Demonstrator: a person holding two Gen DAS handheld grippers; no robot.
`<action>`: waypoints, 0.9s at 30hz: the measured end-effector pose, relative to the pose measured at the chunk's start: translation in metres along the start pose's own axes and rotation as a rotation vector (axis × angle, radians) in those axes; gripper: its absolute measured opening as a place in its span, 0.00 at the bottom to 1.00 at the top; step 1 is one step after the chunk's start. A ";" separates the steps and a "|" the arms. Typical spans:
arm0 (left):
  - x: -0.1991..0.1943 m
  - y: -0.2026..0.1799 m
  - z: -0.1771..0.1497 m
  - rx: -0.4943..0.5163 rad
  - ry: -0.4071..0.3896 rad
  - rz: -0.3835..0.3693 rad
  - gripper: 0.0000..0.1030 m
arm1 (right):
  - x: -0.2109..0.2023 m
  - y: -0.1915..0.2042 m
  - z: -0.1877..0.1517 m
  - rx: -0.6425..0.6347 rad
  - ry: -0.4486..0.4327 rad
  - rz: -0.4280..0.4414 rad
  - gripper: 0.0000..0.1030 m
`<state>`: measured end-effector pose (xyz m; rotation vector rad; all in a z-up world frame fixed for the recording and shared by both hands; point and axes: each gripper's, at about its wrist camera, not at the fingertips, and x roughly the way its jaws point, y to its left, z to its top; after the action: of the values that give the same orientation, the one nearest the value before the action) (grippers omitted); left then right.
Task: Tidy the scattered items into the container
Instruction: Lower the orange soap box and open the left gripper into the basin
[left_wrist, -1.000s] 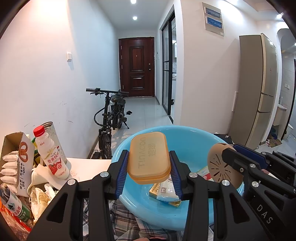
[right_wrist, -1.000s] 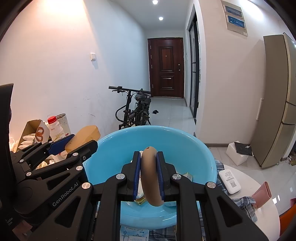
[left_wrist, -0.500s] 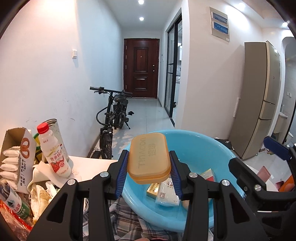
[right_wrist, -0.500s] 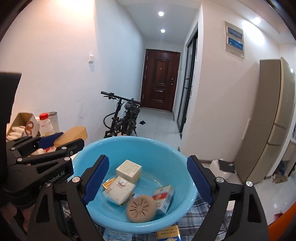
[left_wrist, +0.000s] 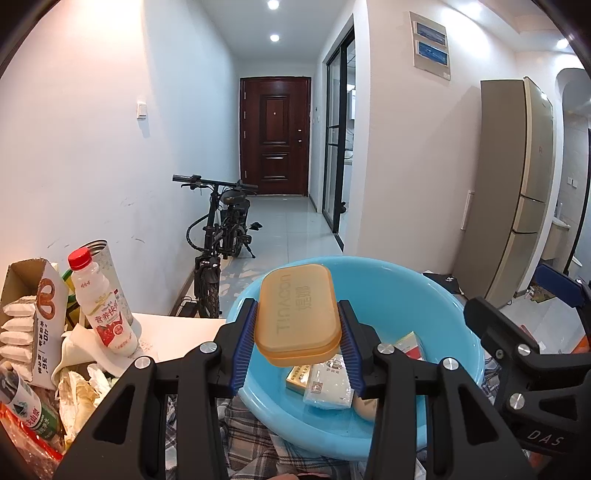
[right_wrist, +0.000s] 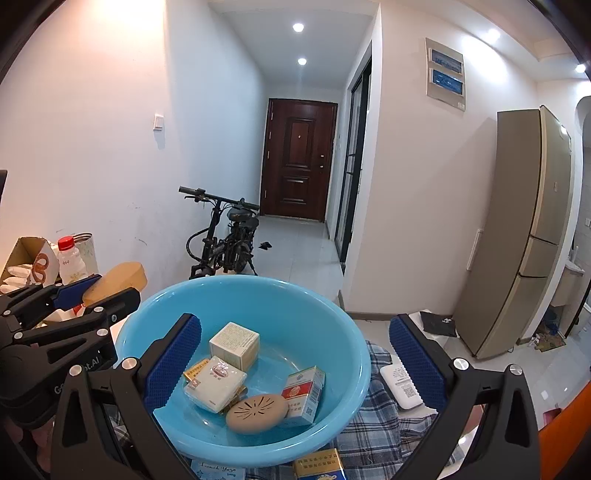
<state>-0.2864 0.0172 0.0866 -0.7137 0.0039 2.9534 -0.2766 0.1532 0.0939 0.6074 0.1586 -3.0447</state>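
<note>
Soap box (left_wrist: 297, 314) in left gripper (left_wrist: 297, 343), seemingly above basin (left_wrist: 461, 314).

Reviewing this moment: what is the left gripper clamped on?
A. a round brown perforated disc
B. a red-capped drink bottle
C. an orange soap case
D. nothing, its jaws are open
C. The left gripper has its blue pads pressed on both sides of the orange soap case, held above the blue basin; the round disc lies inside the basin.

A light blue basin (right_wrist: 343, 354) sits on blue-and-white plaid cloth (right_wrist: 373, 435). Inside lie a tan perforated disc (right_wrist: 256, 412) and a red-and-white carton (right_wrist: 303, 397). The amber soap case (left_wrist: 297, 314) sits between blue ribbed pads (left_wrist: 244, 343); the bottle's (left_wrist: 101, 306) cap is red.
</note>
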 end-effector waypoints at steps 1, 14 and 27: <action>0.001 -0.001 -0.001 0.005 0.001 -0.002 0.40 | 0.000 -0.001 0.000 0.006 0.002 0.005 1.00; 0.005 -0.005 -0.003 -0.010 0.028 -0.027 0.40 | 0.002 -0.004 -0.001 0.018 0.019 0.002 1.00; 0.011 -0.006 -0.007 -0.022 0.051 -0.023 0.40 | 0.011 -0.002 -0.004 0.005 0.061 -0.015 1.00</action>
<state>-0.2919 0.0236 0.0754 -0.7869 -0.0323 2.9172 -0.2852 0.1558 0.0862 0.7030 0.1585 -3.0437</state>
